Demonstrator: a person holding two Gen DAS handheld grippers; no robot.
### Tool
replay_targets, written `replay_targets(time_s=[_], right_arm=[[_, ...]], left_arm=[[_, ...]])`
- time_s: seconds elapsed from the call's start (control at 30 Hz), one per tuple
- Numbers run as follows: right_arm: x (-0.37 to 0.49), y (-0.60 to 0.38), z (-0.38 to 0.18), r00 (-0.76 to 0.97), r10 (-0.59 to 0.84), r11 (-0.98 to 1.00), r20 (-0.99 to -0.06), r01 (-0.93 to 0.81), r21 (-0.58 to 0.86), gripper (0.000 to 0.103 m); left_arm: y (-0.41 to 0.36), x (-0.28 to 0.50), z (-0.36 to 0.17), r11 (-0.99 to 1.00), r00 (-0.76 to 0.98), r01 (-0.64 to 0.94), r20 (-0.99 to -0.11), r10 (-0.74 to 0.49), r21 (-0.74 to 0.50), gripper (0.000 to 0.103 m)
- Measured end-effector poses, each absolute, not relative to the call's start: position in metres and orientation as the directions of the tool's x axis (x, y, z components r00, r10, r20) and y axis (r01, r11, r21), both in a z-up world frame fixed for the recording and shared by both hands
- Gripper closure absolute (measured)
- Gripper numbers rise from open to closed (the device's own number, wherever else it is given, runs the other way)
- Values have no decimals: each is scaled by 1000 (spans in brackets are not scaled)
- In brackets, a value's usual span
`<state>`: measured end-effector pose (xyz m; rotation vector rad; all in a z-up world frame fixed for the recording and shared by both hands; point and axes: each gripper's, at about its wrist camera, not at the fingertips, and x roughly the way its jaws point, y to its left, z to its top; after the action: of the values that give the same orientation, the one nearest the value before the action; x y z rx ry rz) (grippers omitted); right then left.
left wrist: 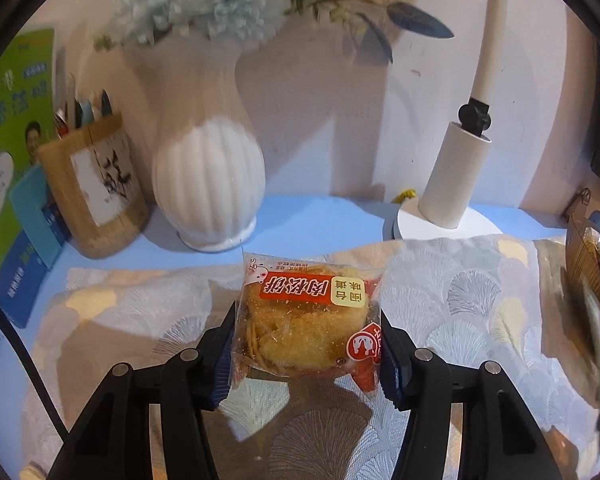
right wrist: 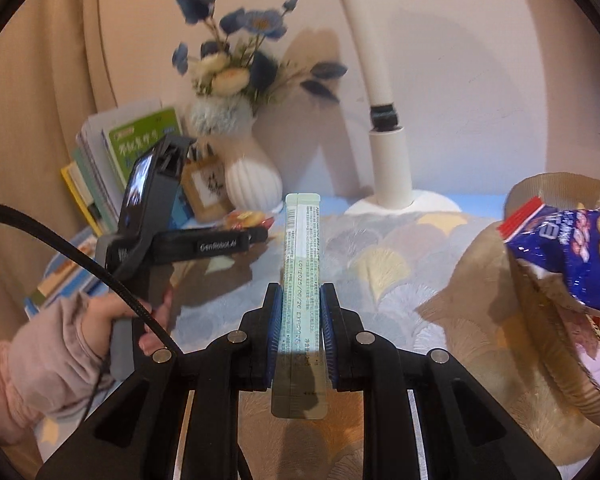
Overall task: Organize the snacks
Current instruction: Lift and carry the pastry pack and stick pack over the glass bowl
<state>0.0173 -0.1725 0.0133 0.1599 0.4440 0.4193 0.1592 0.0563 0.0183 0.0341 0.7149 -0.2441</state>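
While the left gripper (left wrist: 306, 354) clamps its fingers on a golden pastry pack (left wrist: 306, 316), the right gripper (right wrist: 302, 330) pinches a pale green stick sachet (right wrist: 300, 280) pointing to twelve o'clock.

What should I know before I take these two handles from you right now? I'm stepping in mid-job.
Left tongs: shut on the wrapped pastry, lifted above the patterned cloth.
Right tongs: shut on the pale green stick pack, pointing forward.
Basket sits at the right, already holding the blue chip bag.
Left to do: both held snacks are not yet in the basket.
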Motion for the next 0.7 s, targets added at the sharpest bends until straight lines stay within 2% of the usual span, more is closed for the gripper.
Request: replay_targets(time_s=[0.2,0.33,0.4,0.5,0.7], right_arm=[[3,-186,19,844,451,882,-290,-371,291,85],[-3,-193,21,850,458,872,-259,-373,318,85],[-10,-197,23,857,454,870,-244,-368,327,85],[-26,-206,30,871,446,867,-206,-363,342,85],[-48,-232,71,894,424,866,-141,-355,351,85]], left_arm=[[53,145,28,972,788,233,-584,-195,-10,46],[51,114,44,978,891,199,-426,-155,62,46],[46,105,47,977,911,186,-390,-131,106,46],[40,97,50,976,912,168,-398,-102,136,46],[23,78,83,968,847,248,-479,-231,-28,46]])
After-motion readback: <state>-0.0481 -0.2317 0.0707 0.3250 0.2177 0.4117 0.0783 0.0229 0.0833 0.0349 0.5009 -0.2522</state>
